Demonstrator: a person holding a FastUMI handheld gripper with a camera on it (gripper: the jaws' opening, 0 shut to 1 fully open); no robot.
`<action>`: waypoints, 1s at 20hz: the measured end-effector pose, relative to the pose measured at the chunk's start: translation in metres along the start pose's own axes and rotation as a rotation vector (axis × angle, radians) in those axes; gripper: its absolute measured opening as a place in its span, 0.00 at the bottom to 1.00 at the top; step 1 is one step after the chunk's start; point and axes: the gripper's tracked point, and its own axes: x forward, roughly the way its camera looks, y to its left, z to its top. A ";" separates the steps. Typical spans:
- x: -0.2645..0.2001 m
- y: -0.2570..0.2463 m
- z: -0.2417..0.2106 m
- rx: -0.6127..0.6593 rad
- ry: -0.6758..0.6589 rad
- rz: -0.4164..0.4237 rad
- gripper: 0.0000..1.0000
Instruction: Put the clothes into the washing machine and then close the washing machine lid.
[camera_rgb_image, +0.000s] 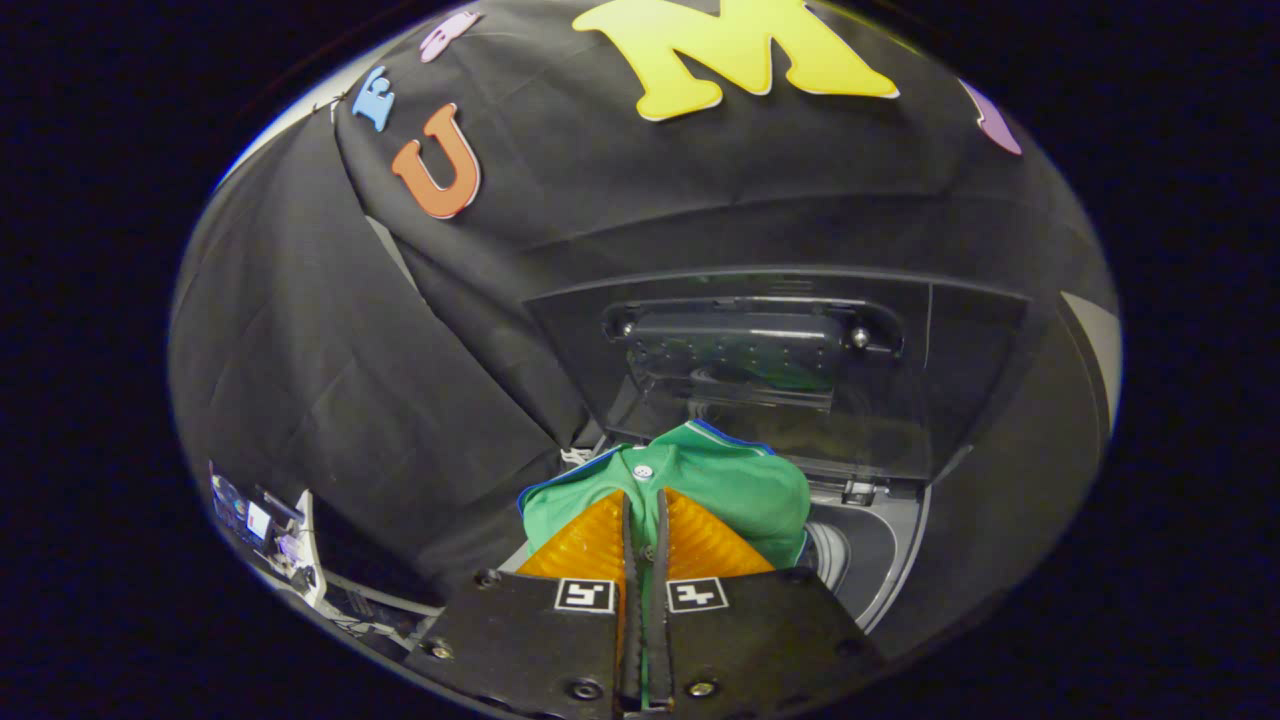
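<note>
My claw (645, 535) is clamped on the green garment (720, 480): both fingers are pressed together with a fold of the cloth pinched in the seam between them. The rest of the shirt, with its blue trim and a small button near the collar, bunches out ahead of the fingertips toward twelve and one o'clock.

Beyond it, at twelve o'clock, the washing machine lid (760, 360) stands raised, its dark clear panel leaning back toward the booth wall. The washing machine (870, 560) rim and opening curve away at about three o'clock from my fingers, partly covered by the shirt. By my reckoning the garment hangs over or close to the near edge of the opening, not yet down inside the tub.

The risks as I see them:
- If I let go here, the cloth may drape across the rim instead of falling in.
- A sleeve or hem left over the edge would get trapped when the lid closes.
- My pinch holds only a small fold, so a quick swing could slip it free.
</note>
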 end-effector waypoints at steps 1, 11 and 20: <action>0.005 -0.003 -0.001 0.004 0.000 -0.006 0.06; 0.047 -0.017 -0.023 0.042 0.037 -0.048 0.06; 0.077 -0.033 -0.040 0.075 0.073 -0.093 0.06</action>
